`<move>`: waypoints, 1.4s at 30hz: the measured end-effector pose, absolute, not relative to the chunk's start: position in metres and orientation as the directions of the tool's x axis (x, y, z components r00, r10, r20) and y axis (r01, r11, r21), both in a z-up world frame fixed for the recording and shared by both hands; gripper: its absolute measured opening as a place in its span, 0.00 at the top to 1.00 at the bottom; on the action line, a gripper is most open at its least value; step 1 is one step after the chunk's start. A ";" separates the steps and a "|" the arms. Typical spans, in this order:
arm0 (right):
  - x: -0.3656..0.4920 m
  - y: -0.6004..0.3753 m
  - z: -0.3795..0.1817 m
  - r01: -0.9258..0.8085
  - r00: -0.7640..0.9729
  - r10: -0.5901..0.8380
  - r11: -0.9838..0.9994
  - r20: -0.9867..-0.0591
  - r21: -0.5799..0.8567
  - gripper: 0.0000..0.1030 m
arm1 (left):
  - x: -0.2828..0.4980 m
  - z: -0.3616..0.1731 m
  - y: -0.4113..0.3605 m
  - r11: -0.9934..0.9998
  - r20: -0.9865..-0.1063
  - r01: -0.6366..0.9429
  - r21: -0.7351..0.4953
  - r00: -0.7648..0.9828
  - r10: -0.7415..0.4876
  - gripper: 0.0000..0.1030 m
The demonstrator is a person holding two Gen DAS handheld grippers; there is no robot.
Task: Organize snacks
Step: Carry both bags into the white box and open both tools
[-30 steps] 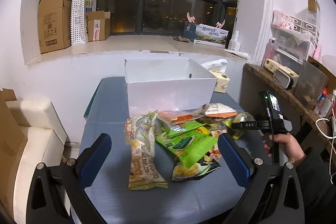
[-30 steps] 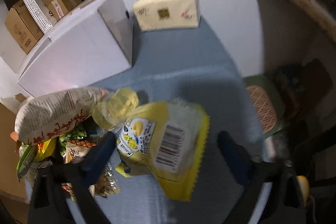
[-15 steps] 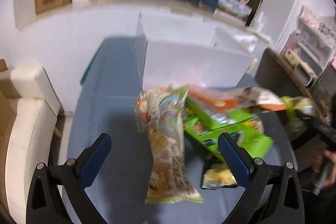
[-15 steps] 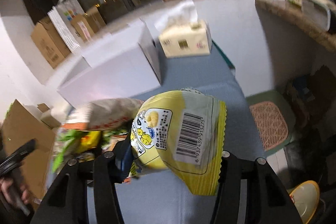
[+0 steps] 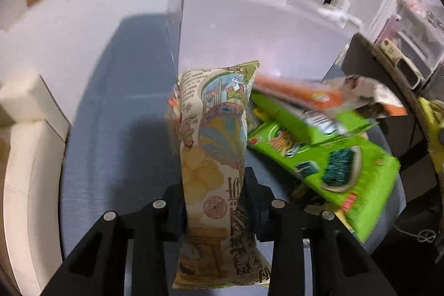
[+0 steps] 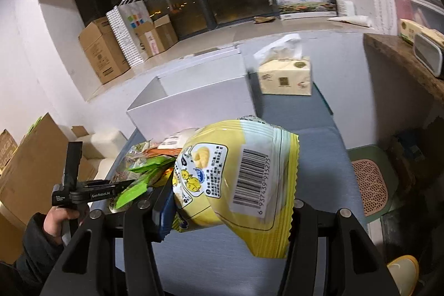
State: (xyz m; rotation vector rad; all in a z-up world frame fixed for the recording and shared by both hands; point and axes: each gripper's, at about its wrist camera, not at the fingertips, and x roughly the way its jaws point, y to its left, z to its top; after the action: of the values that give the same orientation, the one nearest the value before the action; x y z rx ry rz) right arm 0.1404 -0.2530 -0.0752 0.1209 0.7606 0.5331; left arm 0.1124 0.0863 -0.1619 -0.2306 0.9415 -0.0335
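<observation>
snack bags (image 5: 327,157): about six | white box (image 6: 194,104): one | tissue pack (image 6: 284,76): one

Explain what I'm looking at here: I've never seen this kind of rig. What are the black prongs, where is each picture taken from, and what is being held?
There is no robot. A person holds a two-fingered tool in each hand, with a fisheye camera looking along its fingers; the black prongs are those fingers.

The left view shows the left hand-held gripper shut on a tall illustrated chip bag. Beside it, green snack packs and an orange pack are piled on the blue-grey table, in front of a white box.

The right view shows the right hand-held gripper shut on a yellow puff bag. A tissue box sits behind, right of the white box.
</observation>
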 end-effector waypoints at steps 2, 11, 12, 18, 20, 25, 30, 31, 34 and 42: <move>0.143 -0.246 -0.074 -0.432 0.591 0.514 0.852 -0.621 0.294 0.44 | 0.100 -0.149 0.089 0.970 -0.765 -0.064 -0.233 0.627 -0.142 0.62; 0.199 -0.191 -0.047 -0.504 0.587 0.536 0.828 -0.607 0.244 0.43 | 0.133 -0.061 0.096 0.965 -0.622 -0.003 -0.263 0.765 -0.167 0.62; 0.210 -0.184 -0.044 -0.510 0.584 0.539 0.825 -0.607 0.242 0.43 | 0.150 -0.052 0.098 0.963 -0.615 0.003 -0.270 0.769 -0.175 0.62; 0.292 -0.142 -0.027 -0.504 0.580 0.521 0.833 -0.626 0.228 0.43 | 0.241 -0.019 0.106 0.975 -0.623 0.000 -0.221 0.769 -0.141 0.62; 0.319 -0.132 -0.028 -0.497 0.564 0.520 0.834 -0.642 0.238 0.43 | 0.270 -0.021 0.107 0.977 -0.641 -0.007 -0.213 0.756 -0.134 0.62; 0.369 -0.114 -0.044 -0.478 0.527 0.507 0.840 -0.681 0.256 0.41 | 0.317 -0.032 0.106 0.983 -0.683 -0.035 -0.179 0.724 -0.099 0.58; 0.394 -0.117 -0.056 -0.429 0.509 0.507 0.850 -0.696 0.305 0.05 | 0.330 -0.047 0.116 0.979 -0.689 -0.090 -0.184 0.722 -0.063 0.00; 0.393 -0.120 -0.055 -0.428 0.517 0.518 0.846 -0.681 0.319 0.00 | 0.328 -0.048 0.117 0.980 -0.692 -0.096 -0.175 0.720 -0.053 0.00; 0.389 -0.127 -0.050 -0.435 0.523 0.545 0.832 -0.656 0.344 0.00 | 0.317 -0.047 0.121 0.983 -0.681 -0.083 -0.166 0.730 -0.054 0.00; 0.325 -0.143 -0.017 -0.523 0.590 0.594 0.797 -0.547 0.301 0.00 | 0.244 -0.026 0.122 0.965 -0.558 -0.042 -0.257 0.822 -0.113 0.00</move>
State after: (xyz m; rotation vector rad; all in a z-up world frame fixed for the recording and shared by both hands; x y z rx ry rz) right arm 0.3250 -0.1427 -0.0166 0.1127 0.6778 0.6517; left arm 0.2445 0.1222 -0.0259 -0.2649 0.6062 -0.0381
